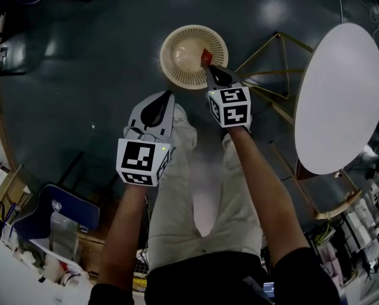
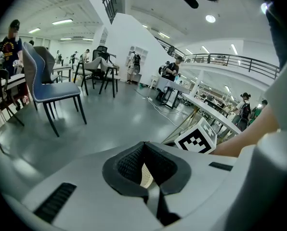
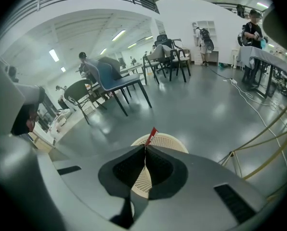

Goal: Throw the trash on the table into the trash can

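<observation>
**Scrap poised over trash can, release outstanding**

Right hand-held gripper [image 1: 210, 67] has its jaws pinched together on a small red scrap [image 1: 206, 57]. The scrap is thin, flat and pointed, and it sticks out past the tips over the opening of the cream perforated trash can [image 1: 172, 68] on the floor. Left hand-held gripper [image 1: 169, 95] is closed on nothing. No other trash is visible on the white round counter [image 1: 342, 88]. Judgement: the carry looks complete and only the drop remains.

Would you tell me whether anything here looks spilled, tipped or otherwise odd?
Nothing stands out. The trash can stands upright on the floor, no litter shows around it, and the right gripper pinches a red scrap above it.
</observation>
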Motion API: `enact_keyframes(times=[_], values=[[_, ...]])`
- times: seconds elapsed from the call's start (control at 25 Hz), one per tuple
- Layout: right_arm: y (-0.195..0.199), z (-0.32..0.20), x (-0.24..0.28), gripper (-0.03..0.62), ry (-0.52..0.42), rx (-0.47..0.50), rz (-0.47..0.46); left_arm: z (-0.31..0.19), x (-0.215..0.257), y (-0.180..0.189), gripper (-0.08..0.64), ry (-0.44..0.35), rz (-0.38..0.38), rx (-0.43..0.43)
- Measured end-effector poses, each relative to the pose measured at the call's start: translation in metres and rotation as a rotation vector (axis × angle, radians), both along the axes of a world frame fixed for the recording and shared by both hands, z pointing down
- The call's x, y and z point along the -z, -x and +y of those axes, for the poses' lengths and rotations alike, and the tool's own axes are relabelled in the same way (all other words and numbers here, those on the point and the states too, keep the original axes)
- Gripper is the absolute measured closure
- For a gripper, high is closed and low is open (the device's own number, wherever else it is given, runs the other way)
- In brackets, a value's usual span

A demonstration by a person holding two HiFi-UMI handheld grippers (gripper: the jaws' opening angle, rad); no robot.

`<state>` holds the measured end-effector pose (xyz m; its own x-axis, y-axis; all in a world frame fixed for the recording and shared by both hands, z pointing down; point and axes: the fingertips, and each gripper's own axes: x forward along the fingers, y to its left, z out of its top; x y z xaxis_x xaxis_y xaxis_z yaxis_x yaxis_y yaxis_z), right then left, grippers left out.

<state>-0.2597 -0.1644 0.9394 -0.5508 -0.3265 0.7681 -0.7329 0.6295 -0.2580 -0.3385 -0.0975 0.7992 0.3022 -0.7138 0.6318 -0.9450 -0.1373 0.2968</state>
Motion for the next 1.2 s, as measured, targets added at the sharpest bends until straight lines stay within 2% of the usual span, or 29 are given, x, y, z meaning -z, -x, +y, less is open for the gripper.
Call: enact_keyframes(times=[0.4,0.6,0.76,1.04,1.2], values=[[-0.002,0.004,-0.025,0.571,0.045,0.014,0.029,0.004,-0.012,0.005,0.551,0.017,0.005,0.005],[0.002,0.005,-0.019,0.572,0.039,0.017,0.024,0.004,-0.011,0.011,0.551,0.02,0.003,0.007],[0.007,0.002,0.002,0.572,0.024,0.035,0.013,0.0,0.004,0.013,0.551,0.006,0.004,0.001],[0.009,0.013,0.059,0.572,-0.019,0.135,0.024,-0.003,0.036,0.012,0.551,-0.014,-0.018,-0.039],[0.015,0.006,0.109,0.572,-0.051,0.125,-0.03,-0.009,0.072,0.018,0.551,-0.046,-0.02,-0.027]])
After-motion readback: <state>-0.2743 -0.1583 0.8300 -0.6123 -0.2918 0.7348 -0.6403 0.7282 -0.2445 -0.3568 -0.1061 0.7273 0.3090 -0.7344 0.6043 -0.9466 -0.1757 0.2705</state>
